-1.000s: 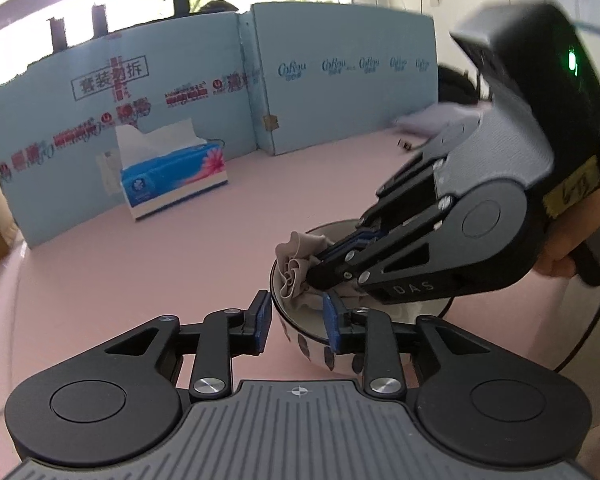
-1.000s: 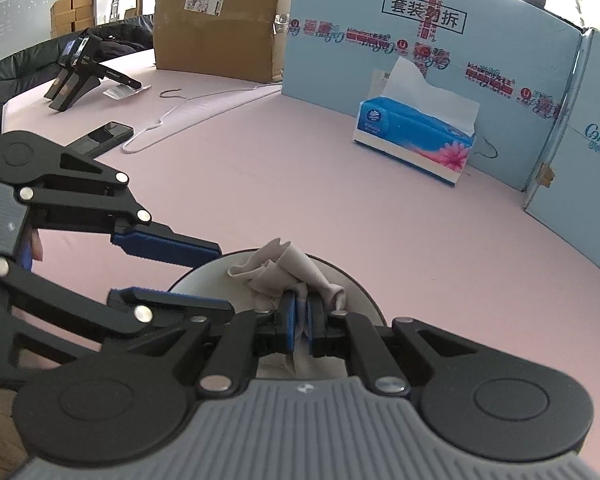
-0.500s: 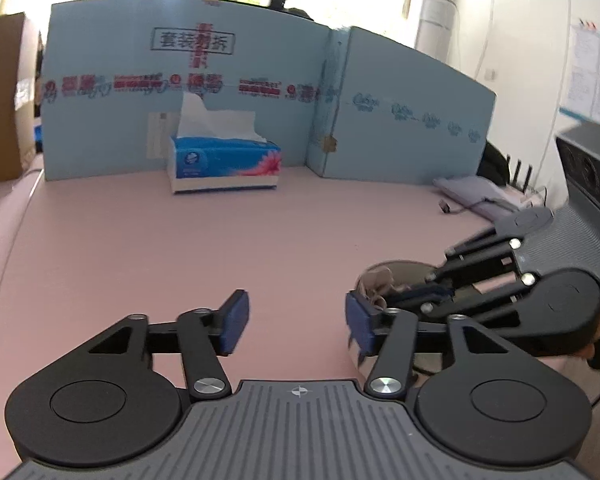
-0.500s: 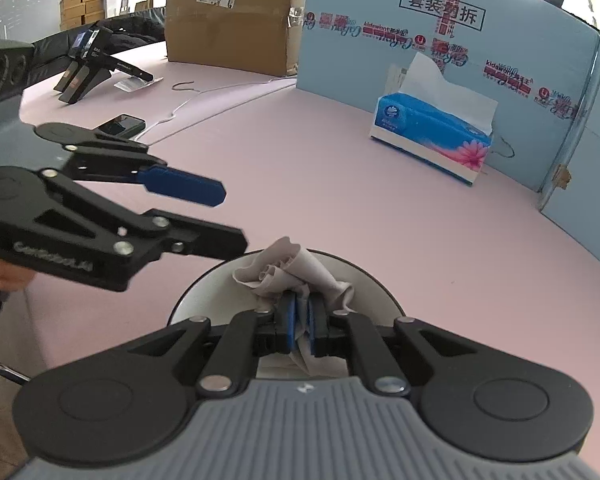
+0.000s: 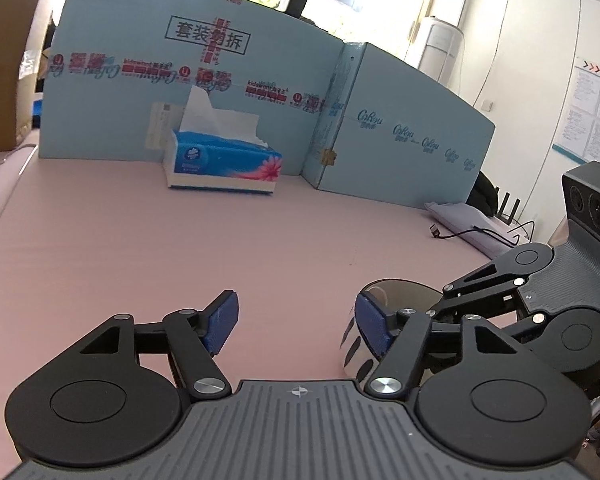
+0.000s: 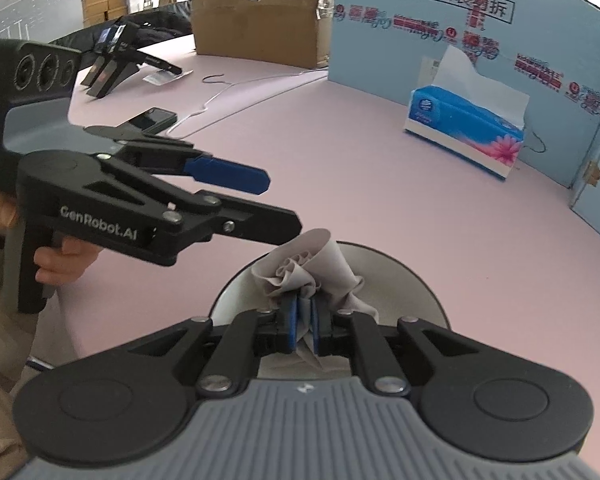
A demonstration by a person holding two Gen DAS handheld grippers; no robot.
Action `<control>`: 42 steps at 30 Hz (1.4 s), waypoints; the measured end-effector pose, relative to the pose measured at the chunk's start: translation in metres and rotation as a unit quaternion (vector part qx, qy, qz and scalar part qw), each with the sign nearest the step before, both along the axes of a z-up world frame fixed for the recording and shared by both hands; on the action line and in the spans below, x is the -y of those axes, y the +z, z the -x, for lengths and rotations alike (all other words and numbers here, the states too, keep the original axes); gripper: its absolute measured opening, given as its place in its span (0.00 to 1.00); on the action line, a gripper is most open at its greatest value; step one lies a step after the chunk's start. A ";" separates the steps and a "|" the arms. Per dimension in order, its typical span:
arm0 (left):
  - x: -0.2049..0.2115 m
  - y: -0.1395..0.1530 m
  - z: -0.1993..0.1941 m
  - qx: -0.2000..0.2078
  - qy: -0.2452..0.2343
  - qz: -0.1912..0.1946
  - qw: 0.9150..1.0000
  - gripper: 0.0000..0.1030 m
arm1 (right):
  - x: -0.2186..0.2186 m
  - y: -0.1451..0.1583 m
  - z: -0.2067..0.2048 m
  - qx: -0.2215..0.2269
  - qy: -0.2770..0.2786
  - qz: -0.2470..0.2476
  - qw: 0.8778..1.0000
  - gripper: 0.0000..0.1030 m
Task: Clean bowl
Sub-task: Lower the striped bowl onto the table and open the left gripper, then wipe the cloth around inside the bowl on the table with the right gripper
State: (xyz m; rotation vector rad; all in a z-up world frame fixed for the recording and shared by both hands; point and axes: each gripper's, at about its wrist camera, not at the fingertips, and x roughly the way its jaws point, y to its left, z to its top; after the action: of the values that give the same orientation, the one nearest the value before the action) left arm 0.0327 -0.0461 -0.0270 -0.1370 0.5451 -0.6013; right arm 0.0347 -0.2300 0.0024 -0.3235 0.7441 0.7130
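The bowl (image 6: 412, 280) sits on the pink worktop (image 6: 340, 168), close in front. The right claw (image 6: 304, 316) pinches a crumpled grey cloth (image 6: 312, 268) inside the bowl. The left claw (image 5: 296, 320) has just been opening & now stands spread wide w/ nothing between its pads, prob. just left of the bowl's rim. A tissue box (image 5: 224, 164) stands far back.

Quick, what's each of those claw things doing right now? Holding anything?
Left gripper: open, jaws have just been opening, nothing between them.
Right gripper: shut on the cloth in the bowl.
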 end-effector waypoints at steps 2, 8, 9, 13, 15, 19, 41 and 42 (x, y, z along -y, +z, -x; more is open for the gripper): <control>0.000 0.000 0.000 0.000 0.000 0.000 1.000 0.74 | 0.000 0.000 0.002 -0.001 0.004 0.004 1.000 0.10; -0.001 0.003 0.005 0.006 -0.003 0.002 1.000 0.75 | 0.000 0.002 0.006 -0.011 0.013 0.014 1.000 0.10; -0.001 0.003 0.005 0.007 -0.004 0.003 1.000 0.75 | 0.001 0.002 0.007 -0.012 0.014 0.017 1.000 0.10; -0.001 0.005 0.008 0.009 -0.010 0.005 1.000 0.76 | 0.004 0.003 0.008 -0.015 0.012 0.030 0.999 0.09; 0.000 0.006 0.008 0.010 -0.012 0.004 1.000 0.75 | 0.008 0.003 0.008 -0.015 0.005 0.041 0.999 0.09; 0.003 0.006 0.009 0.009 -0.017 0.004 1.000 0.75 | 0.013 0.002 0.007 -0.002 -0.015 0.065 0.998 0.09; 0.004 0.001 0.010 -0.030 -0.023 0.015 0.999 0.54 | 0.012 0.001 -0.006 0.010 -0.057 0.054 0.997 0.37; 0.004 0.001 0.010 -0.030 -0.022 0.015 0.999 0.54 | 0.012 0.000 -0.007 0.008 -0.058 0.053 0.997 0.36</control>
State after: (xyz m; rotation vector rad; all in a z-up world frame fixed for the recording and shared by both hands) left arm 0.0231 -0.0503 -0.0261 -0.1714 0.5985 -0.6497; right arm 0.0414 -0.2421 0.0026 -0.3792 0.7817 0.5621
